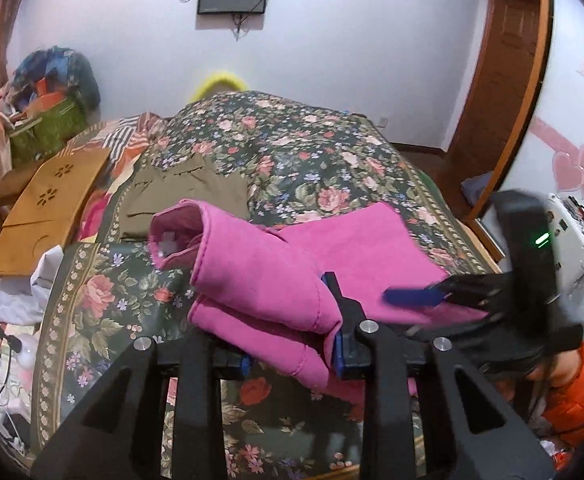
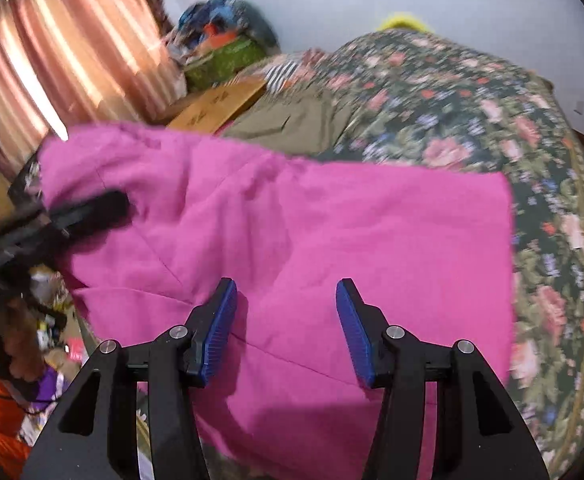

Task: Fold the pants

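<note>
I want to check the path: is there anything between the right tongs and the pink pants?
Nothing visible. The right tongs hang open directly over the pink pants, with bare fabric between the blue pads.

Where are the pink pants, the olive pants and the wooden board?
pink pants (image 2: 331, 232): right wrist view, flat middle of the fabric.
olive pants (image 1: 188, 196): left wrist view, centre of the folded cloth.
wooden board (image 1: 52, 204): left wrist view, middle of its top face.
</note>
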The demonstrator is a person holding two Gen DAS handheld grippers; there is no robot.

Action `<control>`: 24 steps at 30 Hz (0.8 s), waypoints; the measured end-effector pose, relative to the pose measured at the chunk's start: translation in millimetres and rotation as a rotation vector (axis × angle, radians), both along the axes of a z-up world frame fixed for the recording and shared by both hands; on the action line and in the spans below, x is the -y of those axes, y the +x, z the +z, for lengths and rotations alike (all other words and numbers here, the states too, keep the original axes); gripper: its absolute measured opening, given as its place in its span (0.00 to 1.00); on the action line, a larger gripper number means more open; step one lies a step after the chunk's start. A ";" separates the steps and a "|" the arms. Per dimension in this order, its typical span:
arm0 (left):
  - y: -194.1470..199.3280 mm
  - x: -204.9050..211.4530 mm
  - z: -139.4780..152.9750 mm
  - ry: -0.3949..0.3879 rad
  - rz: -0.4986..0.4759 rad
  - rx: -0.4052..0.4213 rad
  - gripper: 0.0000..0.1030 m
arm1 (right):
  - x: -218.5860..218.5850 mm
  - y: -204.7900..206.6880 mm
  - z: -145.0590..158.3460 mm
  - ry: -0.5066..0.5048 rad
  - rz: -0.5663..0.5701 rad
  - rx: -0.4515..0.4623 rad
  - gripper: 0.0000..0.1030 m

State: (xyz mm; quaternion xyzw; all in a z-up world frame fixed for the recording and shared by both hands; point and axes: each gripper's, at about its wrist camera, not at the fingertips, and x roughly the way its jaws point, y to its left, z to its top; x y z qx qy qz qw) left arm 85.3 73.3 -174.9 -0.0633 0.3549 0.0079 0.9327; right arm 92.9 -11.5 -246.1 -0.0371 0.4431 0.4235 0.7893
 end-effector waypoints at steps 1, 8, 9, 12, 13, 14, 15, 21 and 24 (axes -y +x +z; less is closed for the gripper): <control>-0.5 2.2 1.3 -0.001 -0.011 0.003 0.27 | -4.2 -1.7 -3.4 -0.007 0.018 -0.012 0.47; 3.4 19.6 6.4 0.010 -0.073 0.021 0.25 | -3.1 -4.0 -9.7 0.007 0.051 -0.053 0.47; 3.9 21.8 7.1 0.013 -0.079 0.021 0.25 | 1.9 -3.4 -7.7 0.014 0.037 -0.057 0.47; 7.1 27.8 10.3 0.032 -0.096 0.024 0.25 | 24.2 -3.8 -0.3 0.040 -0.013 -0.046 0.47; 7.5 29.8 11.9 0.040 -0.099 0.027 0.24 | 32.6 -4.5 2.0 0.046 -0.031 -0.045 0.47; 8.6 31.7 14.1 0.044 -0.105 0.033 0.24 | 46.2 -5.9 4.0 0.047 -0.058 -0.042 0.47; 9.6 33.6 15.8 0.046 -0.108 0.036 0.24 | 57.0 -7.3 5.0 0.043 -0.084 -0.035 0.47; 14.7 50.5 23.4 0.071 -0.145 0.051 0.24 | 114.4 -13.6 -6.0 0.035 -0.221 -0.081 0.47; 19.1 62.5 25.6 0.090 -0.177 0.055 0.24 | 120.6 -12.4 -14.9 0.018 -0.244 -0.093 0.47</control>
